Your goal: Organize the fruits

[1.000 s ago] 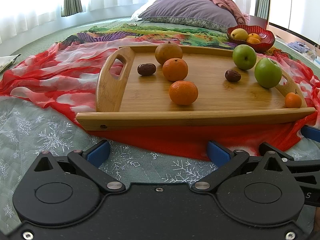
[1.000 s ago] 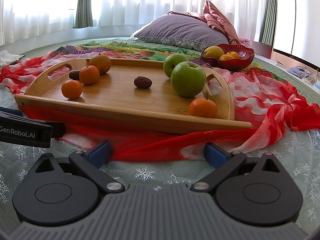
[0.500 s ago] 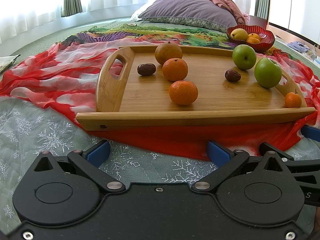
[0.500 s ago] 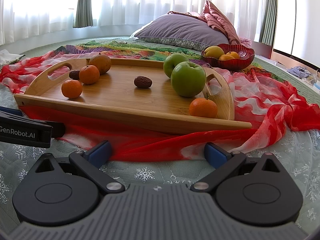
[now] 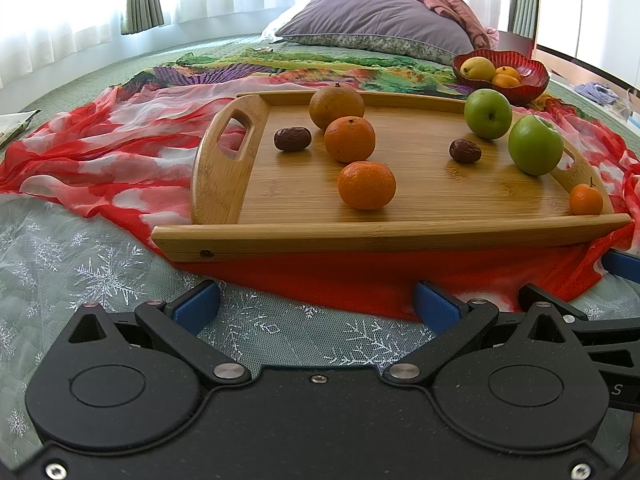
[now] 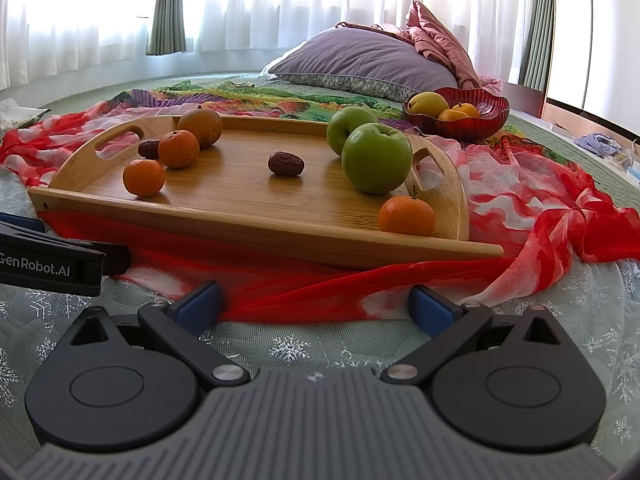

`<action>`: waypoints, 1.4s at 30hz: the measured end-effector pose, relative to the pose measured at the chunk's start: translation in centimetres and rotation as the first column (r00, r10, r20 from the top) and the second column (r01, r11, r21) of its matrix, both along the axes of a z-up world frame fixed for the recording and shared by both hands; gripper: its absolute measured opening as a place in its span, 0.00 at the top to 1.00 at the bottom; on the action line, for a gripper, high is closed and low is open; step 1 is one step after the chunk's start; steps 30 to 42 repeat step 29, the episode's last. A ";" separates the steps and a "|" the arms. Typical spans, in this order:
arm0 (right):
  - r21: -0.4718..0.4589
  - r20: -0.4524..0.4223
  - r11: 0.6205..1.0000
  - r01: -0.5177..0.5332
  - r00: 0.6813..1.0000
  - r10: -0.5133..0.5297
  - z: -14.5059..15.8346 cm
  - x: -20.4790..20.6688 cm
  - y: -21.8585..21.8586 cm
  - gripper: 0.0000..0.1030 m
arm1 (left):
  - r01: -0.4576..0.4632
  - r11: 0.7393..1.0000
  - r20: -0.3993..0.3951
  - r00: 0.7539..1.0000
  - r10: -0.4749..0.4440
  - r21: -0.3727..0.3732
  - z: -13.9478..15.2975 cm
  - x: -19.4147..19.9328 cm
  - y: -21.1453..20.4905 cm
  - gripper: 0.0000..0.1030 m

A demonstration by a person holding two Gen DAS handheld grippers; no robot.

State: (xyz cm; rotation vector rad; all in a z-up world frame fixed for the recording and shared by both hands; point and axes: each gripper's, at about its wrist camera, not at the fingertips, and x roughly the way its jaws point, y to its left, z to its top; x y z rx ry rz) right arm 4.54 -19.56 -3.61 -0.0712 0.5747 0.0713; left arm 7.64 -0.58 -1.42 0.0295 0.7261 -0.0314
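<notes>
A wooden tray [image 5: 400, 236] [image 6: 240, 224] lies on a red scarf on the bed. It holds two green apples [image 5: 535, 145] [image 6: 376, 158], several oranges [image 5: 366, 185] [image 6: 144, 177], a small orange [image 5: 586, 199] [image 6: 406, 215] at its near right corner, and two dark dates [image 5: 465, 151] [image 6: 285, 163]. A red glass bowl [image 5: 528, 80] [image 6: 472, 124] with fruit stands behind the tray on the right. My left gripper [image 5: 316, 306] and right gripper [image 6: 316, 304] are both open and empty, resting side by side in front of the tray.
The red and white scarf [image 5: 100, 160] [image 6: 540, 216] spreads around the tray. A purple pillow [image 5: 372, 24] [image 6: 360, 60] lies at the back. The left gripper's body [image 6: 52, 264] shows at the left edge of the right wrist view.
</notes>
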 end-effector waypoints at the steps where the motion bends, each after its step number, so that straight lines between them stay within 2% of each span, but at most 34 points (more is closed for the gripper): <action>1: 0.000 0.000 1.000 0.000 1.000 0.000 0.0 0.0 0.0 0.00 | 0.000 1.000 0.000 1.000 0.000 0.000 0.0 0.0 0.0 0.00; 42: 0.003 0.004 1.000 -0.001 1.000 0.001 -0.1 0.0 -0.1 0.00 | 0.002 1.000 0.015 1.000 -0.002 0.001 0.1 0.0 -0.1 0.00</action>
